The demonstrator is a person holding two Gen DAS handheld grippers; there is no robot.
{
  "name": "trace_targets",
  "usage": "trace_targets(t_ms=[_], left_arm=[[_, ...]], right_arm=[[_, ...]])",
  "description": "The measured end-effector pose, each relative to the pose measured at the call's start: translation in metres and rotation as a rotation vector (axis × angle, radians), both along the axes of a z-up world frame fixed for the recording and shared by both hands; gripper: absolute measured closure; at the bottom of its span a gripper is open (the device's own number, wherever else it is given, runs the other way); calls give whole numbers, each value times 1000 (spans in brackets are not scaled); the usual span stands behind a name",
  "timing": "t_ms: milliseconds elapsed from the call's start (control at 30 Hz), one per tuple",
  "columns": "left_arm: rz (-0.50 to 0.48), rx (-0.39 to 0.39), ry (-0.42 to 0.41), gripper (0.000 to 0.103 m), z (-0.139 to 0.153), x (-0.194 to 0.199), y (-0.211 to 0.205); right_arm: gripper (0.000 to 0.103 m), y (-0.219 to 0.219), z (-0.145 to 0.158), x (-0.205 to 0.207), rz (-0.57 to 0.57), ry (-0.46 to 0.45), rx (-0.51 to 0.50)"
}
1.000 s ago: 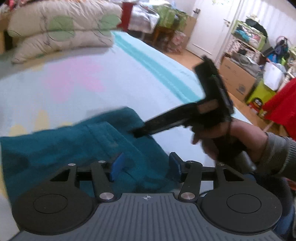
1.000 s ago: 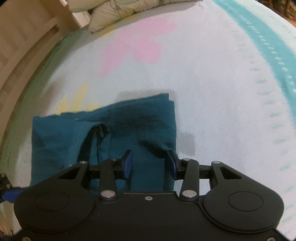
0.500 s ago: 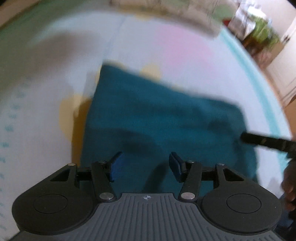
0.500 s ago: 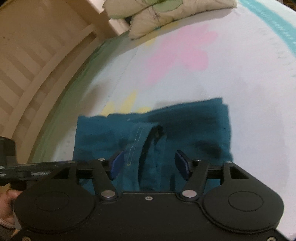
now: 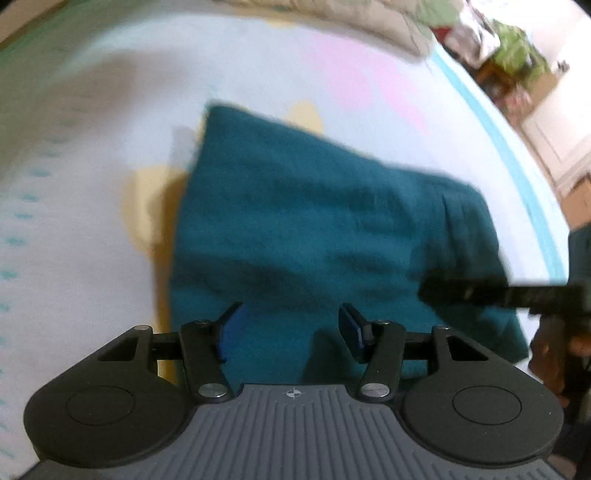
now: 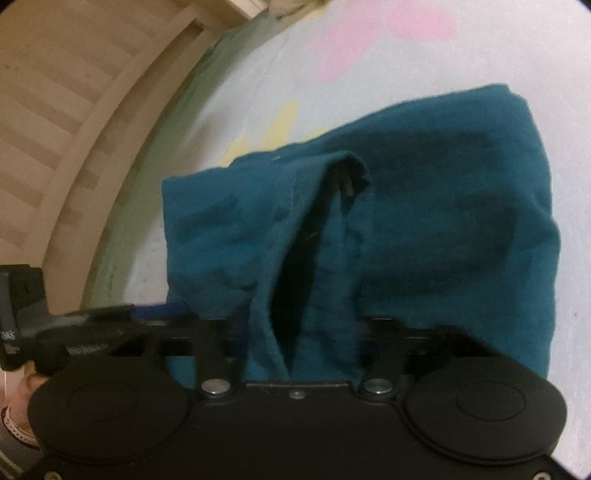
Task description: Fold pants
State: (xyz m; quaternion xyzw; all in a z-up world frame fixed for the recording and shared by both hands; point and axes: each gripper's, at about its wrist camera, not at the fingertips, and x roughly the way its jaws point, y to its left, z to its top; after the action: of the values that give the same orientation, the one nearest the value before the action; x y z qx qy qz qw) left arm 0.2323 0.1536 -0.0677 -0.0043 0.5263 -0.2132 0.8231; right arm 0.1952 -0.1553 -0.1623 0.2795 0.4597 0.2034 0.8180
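Note:
The teal pants (image 5: 314,229) lie folded into a thick rectangle on the pale bed sheet (image 5: 92,166). My left gripper (image 5: 290,325) is open, its blue pads just above the near edge of the pants, holding nothing. My right gripper (image 6: 299,328) is open wide and pushed into the near edge of the pants (image 6: 424,221); a raised fold with a dark opening stands between its fingers, which the cloth partly hides. The right gripper's finger (image 5: 480,291) shows at the right in the left wrist view, over the pants' right end. The left gripper (image 6: 110,317) shows at the left in the right wrist view.
Pillows (image 5: 351,14) lie at the head of the bed. A wooden slatted bed frame (image 6: 74,110) runs along the left side. Furniture and boxes (image 5: 517,66) stand beyond the bed's far right edge. The sheet has pink and yellow flower prints (image 5: 369,77).
My left gripper swung from facing the room to looking down over the pants' near edge. My right gripper opened wider and moved forward into the cloth, so the fold now sits between its fingers.

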Motion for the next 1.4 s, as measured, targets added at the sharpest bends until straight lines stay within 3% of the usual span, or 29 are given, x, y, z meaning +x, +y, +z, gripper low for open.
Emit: trace_targets(t_ms=[100,333,433,533,667,800,900,1033,1167,1400], left_arm=[[62,-1,-62,49,17,8,16],[140,4,-112,49,35,18,31],[111,18,-132,49,32,16,20],[71,25,-122,49,25,17,7],[0,61,-111,49,14,10,-17],[-88,102,-65,49,-5,-4,-36],[-126,166,-34,49,-21,-17,-45],[-140,234,-71,46,-29,-31,-50],[-113,233,-77,38,-32,-36,-51],[-67,216,-130,34,-35,-50,-49]], right_arm=[[86,10,12,-6,6,-22,-54],[87,20,102,-36,36,-268,-99],[87,3,116,-53,-43,-286,-203],[86,-7,92,-48,-89,-170,-355],[83,-8,42,-30,-107,3,-370],[80,4,37,-26,-117,3,-382],[72,-3,37,-37,-107,9,-411],[66,-16,24,-32,-135,60,-389],[66,-17,18,-27,-166,53,-374],[66,-14,19,-36,-171,33,-397]])
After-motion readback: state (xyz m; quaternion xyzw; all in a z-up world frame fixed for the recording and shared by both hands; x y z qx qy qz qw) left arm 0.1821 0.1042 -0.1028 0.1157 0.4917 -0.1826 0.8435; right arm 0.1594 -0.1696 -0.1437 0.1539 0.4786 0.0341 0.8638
